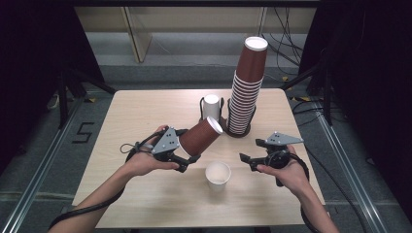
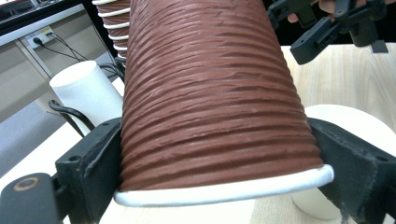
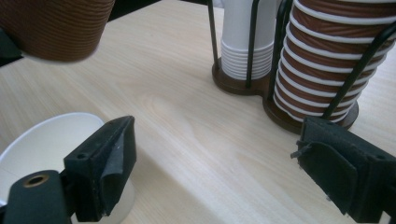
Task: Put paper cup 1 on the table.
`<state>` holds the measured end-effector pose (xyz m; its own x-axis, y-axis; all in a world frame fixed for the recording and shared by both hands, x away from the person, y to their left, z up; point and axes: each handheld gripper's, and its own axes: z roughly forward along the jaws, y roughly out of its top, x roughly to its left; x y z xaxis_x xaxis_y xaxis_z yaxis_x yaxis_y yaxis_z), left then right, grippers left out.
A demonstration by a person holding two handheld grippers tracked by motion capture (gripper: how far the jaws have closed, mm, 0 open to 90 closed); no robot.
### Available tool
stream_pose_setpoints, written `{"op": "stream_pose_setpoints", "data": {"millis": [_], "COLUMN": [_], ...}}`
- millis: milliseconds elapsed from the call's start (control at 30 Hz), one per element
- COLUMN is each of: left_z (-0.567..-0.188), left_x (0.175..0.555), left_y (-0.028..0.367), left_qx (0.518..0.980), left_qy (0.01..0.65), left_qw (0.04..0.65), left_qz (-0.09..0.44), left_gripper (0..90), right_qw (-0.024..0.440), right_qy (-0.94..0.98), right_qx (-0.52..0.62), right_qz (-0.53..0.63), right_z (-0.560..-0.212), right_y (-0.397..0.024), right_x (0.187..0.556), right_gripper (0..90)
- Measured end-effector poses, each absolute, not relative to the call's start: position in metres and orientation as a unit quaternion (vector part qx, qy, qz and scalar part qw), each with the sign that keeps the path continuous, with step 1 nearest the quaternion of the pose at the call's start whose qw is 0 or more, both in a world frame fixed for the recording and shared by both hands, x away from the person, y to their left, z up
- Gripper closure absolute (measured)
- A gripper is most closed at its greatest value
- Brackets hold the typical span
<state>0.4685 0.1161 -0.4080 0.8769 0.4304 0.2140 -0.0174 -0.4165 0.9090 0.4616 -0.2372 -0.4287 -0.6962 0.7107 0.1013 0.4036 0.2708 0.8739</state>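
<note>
A ribbed brown paper cup [image 1: 200,137] [image 2: 215,102] lies tilted in the air over the middle of the table [image 1: 145,116]. My left gripper [image 1: 187,154] [image 2: 224,182] is shut on it near its white rim, and its base points up towards the holders. A white paper cup [image 1: 217,175] [image 3: 42,140] stands upright and empty on the table just below it. My right gripper [image 1: 250,151] [image 3: 219,158] hovers to the right of the white cup, open with nothing between its jaws. The brown cup [image 3: 51,28] hangs at the upper left of the right gripper view.
A tall stack of brown cups [image 1: 245,92] [image 3: 327,60] stands in a black wire holder at the back right of the table. Beside it a shorter stack of white cups [image 1: 211,107] [image 3: 245,42] sits in a matching holder. The floor drops off beyond the table's edges.
</note>
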Motion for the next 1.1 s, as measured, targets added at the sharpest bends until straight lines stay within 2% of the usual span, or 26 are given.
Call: {"op": "stream_pose_setpoints", "data": {"millis": [367,467,867,1100], "left_z": [-0.406,-0.403,-0.393,-0.393], "left_x": [0.473,0.475,0.492,0.499], "left_y": [0.111,0.11,0.102,0.094], "left_qx": [0.834,0.841,0.873,0.879], "left_qy": [0.106,0.097,0.063,0.054], "left_qw": [0.5,0.49,0.435,0.425], "left_qz": [0.207,0.207,0.214,0.208], "left_gripper": [9.6,9.6,9.6,9.7], "right_qw": [0.16,0.174,0.168,0.166], "right_qy": [0.816,0.826,0.865,0.881], "right_qx": [0.323,0.299,0.249,0.213], "right_qz": [0.453,0.444,0.403,0.388], "right_z": [-0.423,-0.422,-0.408,-0.405], "right_y": [-0.232,-0.233,-0.227,-0.221], "right_x": [0.469,0.473,0.484,0.492], "right_gripper": [14.4,15.0,15.9,17.4]}}
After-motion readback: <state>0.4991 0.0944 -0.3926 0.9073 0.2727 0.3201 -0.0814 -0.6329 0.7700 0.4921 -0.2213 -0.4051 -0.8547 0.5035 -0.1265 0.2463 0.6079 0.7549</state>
